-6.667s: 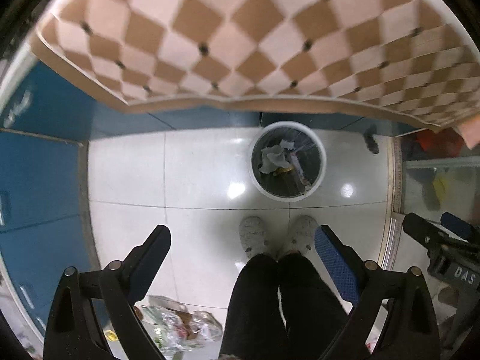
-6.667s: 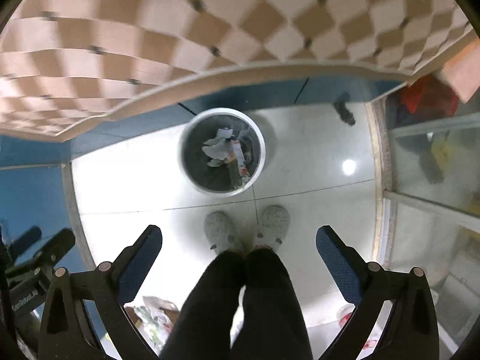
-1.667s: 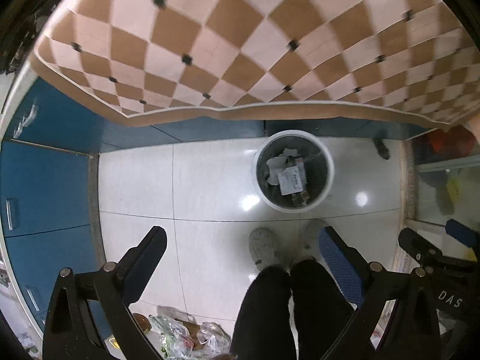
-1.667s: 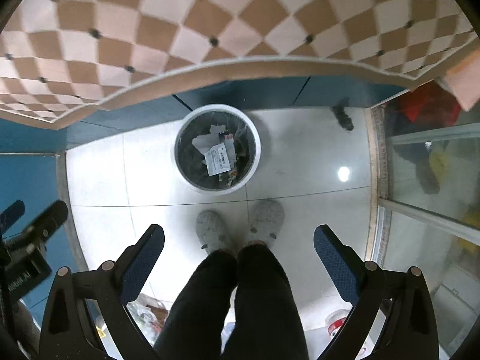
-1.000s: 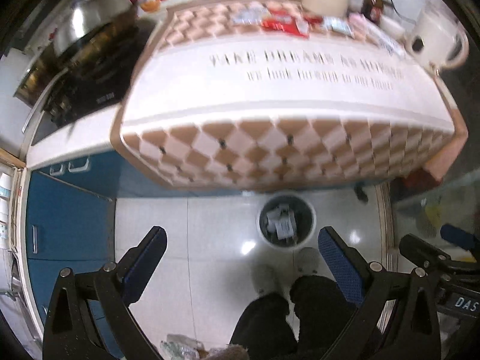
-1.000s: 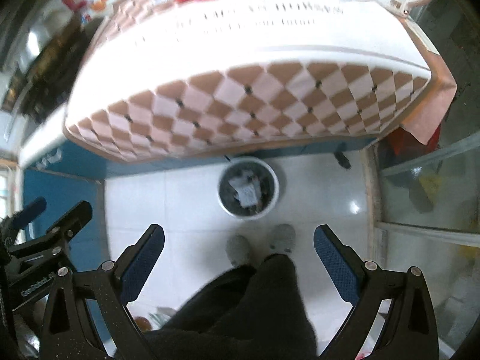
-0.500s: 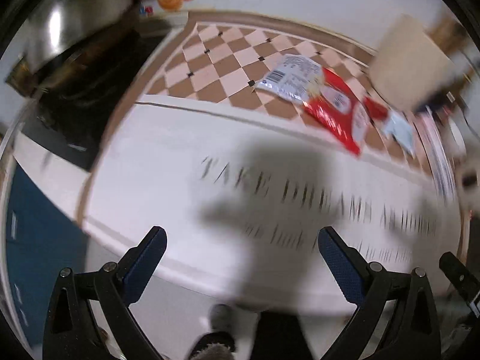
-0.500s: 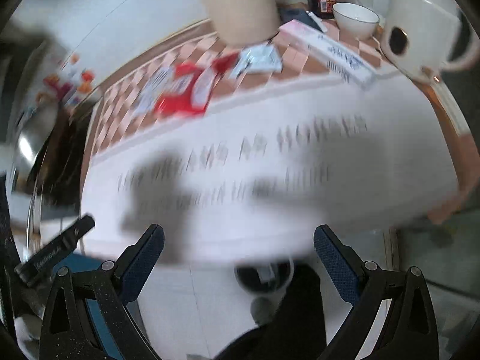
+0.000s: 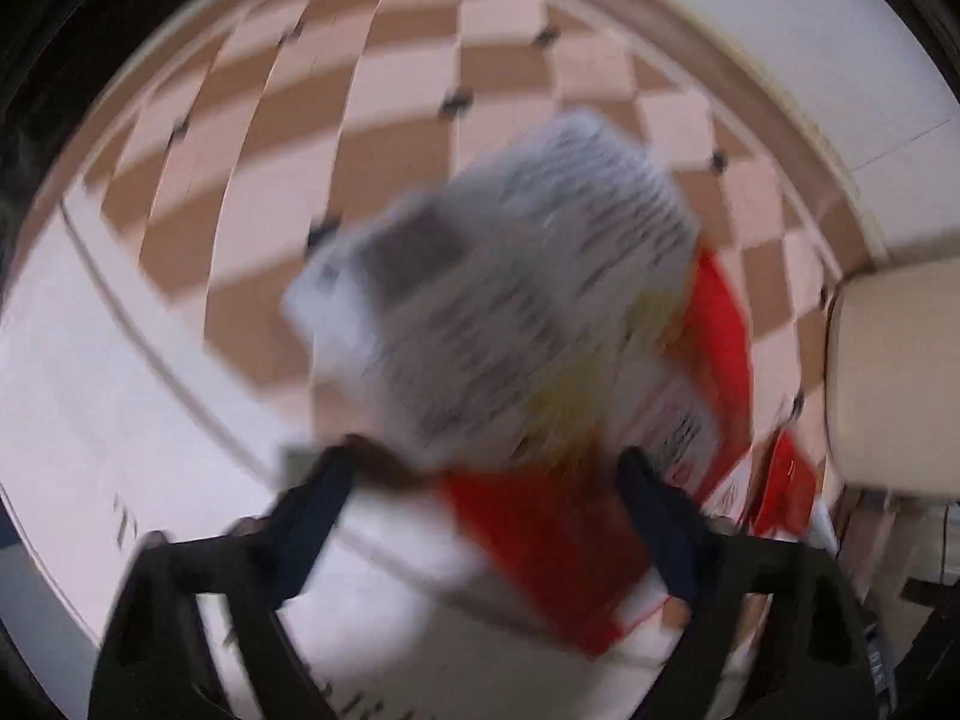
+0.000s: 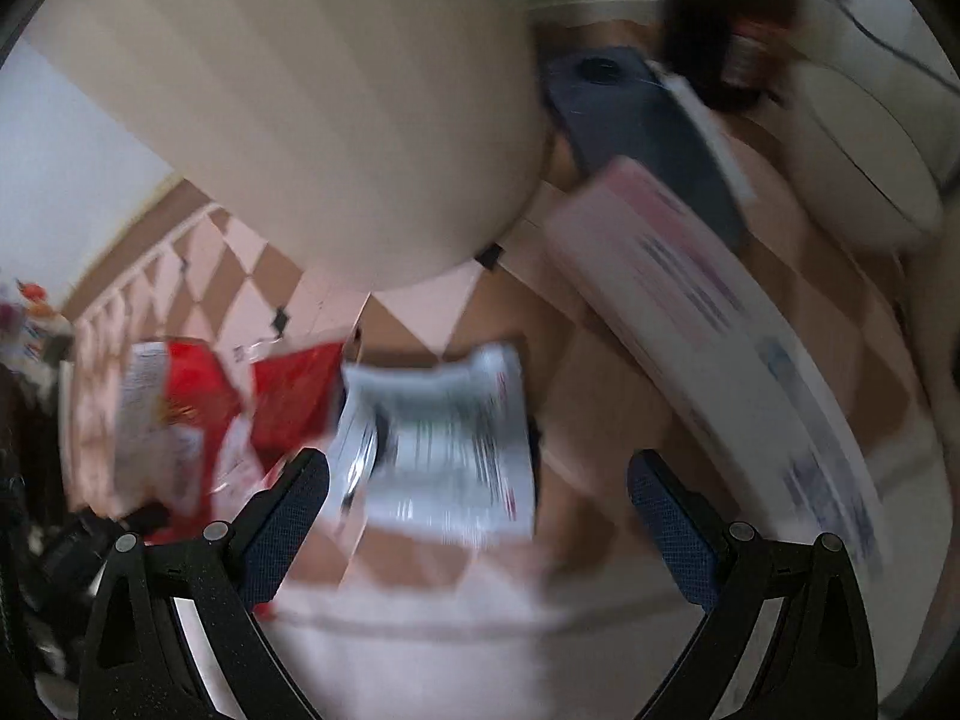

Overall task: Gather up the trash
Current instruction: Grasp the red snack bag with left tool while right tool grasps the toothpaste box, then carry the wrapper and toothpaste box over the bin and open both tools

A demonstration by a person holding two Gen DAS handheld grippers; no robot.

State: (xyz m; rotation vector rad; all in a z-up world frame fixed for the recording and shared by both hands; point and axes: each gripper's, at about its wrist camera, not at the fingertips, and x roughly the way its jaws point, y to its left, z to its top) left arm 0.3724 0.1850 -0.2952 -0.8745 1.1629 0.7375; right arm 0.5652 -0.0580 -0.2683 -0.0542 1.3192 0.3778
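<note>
Beside the cream cylinder on the bench, a white wrapper overlaps a red one; the left claw, spread yet closing, straddles them. Light, crinkly: pinch an edge.

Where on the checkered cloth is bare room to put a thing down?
Bare checkered cloth lies left of the silver wrapper; another patch lies between the small silver packet and the long pink box. Around the red wrappers and the cream container it is crowded.
</note>
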